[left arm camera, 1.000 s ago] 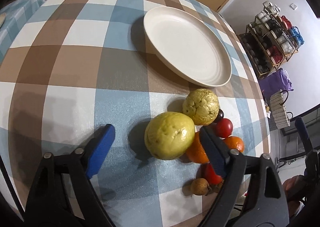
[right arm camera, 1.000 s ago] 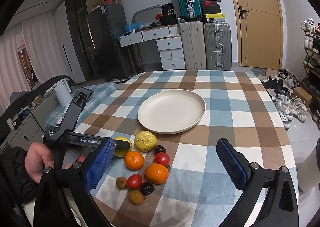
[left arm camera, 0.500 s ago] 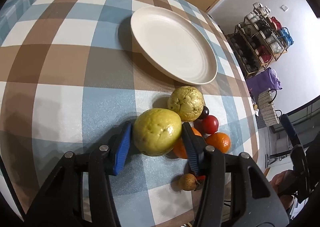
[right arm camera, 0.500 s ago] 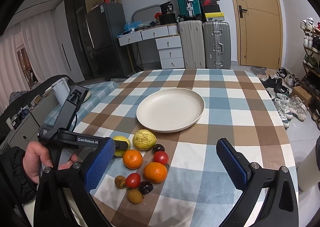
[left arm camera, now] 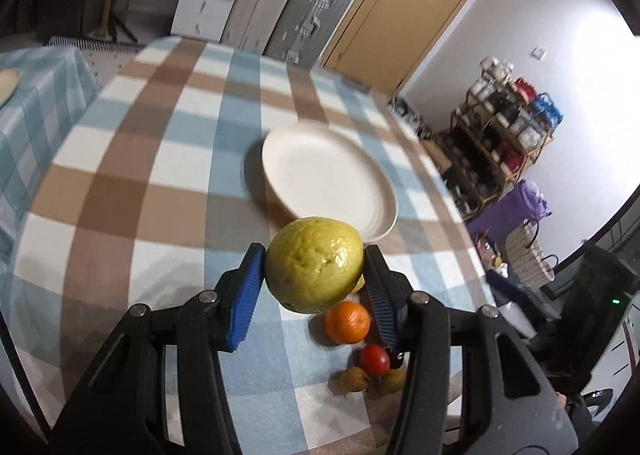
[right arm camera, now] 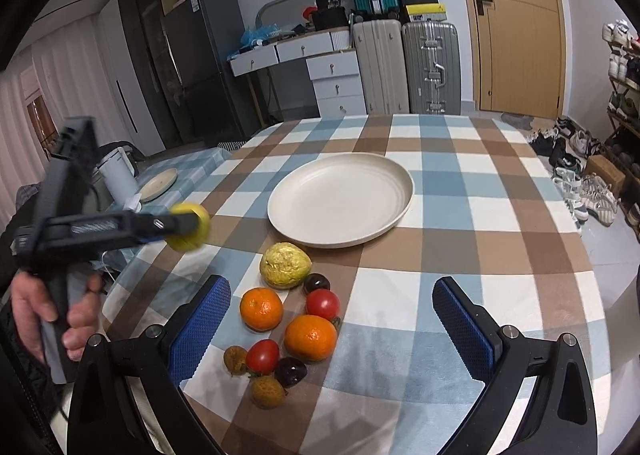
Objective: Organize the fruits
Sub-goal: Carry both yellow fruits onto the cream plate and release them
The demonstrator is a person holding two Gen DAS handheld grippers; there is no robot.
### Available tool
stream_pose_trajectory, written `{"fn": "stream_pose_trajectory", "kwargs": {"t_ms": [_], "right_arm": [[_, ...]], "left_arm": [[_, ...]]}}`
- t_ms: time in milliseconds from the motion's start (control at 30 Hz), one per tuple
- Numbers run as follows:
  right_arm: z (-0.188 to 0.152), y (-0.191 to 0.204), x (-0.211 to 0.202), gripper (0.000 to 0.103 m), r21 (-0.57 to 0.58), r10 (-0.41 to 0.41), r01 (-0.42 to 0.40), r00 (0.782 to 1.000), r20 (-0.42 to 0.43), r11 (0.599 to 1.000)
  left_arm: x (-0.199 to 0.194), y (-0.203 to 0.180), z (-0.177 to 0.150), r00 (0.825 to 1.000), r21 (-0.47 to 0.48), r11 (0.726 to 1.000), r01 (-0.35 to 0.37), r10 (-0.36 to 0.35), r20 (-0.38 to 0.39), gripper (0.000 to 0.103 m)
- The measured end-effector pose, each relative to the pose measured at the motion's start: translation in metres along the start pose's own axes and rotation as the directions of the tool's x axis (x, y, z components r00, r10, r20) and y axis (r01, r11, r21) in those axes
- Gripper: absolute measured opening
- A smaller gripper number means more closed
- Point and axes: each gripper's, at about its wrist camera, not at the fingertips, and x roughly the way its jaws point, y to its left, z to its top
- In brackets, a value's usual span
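A yellow-green, dimpled round guava (left arm camera: pixel 315 263) is seen between the blue ribbed pads (left arm camera: pixel 245 295) of the black left tongs (left arm camera: pixel 315 291). The counter (right arm camera: pixel 480 223) is covered in a brown, pale-blue and white check, on which a cream round plate (right arm camera: pixel 340 199) is set. Two orange mandarins (right arm camera: pixel 310 337), two red tomatoes (right arm camera: pixel 322 303) and a dull yellow, wrinkled guava (right arm camera: pixel 285 265) are shown beside it.

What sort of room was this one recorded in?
Most likely a lived-in home room: a checked-cloth dining table, a fridge, stacked suitcases by the door, and a shoe rack.
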Motion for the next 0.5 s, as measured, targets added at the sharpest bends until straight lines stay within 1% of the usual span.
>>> {"fn": "stream_pose_trajectory", "kwargs": {"t_ms": [100, 233, 367, 433, 500], "right_arm": [[0.004, 0.002, 0.012, 0.103, 0.020, 0.027, -0.026, 0.999, -0.024, 0.999], [0.011, 0.002, 0.038, 0.103, 0.072, 0.085, -0.079, 0.993, -0.084, 0.994], [0.017, 0.004, 0.058, 0.103, 0.083, 0.114, -0.104, 0.985, -0.132, 0.991], [0.019, 0.007, 0.071, 0.103, 0.085, 0.141, -0.129, 0.977, -0.162, 0.988], [0.020, 0.012, 0.081, 0.103, 0.076, 0.146, -0.134, 0.972, -0.185, 0.988]], "left_arm": [[-0.014, 0.003, 0.004, 0.999, 0.005, 1.000, 0.015, -0.015, 0.029, 0.047], [-0.030, 0.006, 0.009, 0.998, 0.007, 0.999, 0.037, -0.037, 0.054, 0.047], [-0.040, 0.007, 0.007, 0.997, 0.012, 0.999, 0.047, -0.047, 0.068, 0.047], [-0.042, 0.007, 0.006, 0.996, 0.011, 0.999, 0.053, -0.054, 0.068, 0.047], [-0.044, 0.005, 0.005, 0.996, 0.012, 0.998, 0.055, -0.055, 0.069, 0.047]]}}
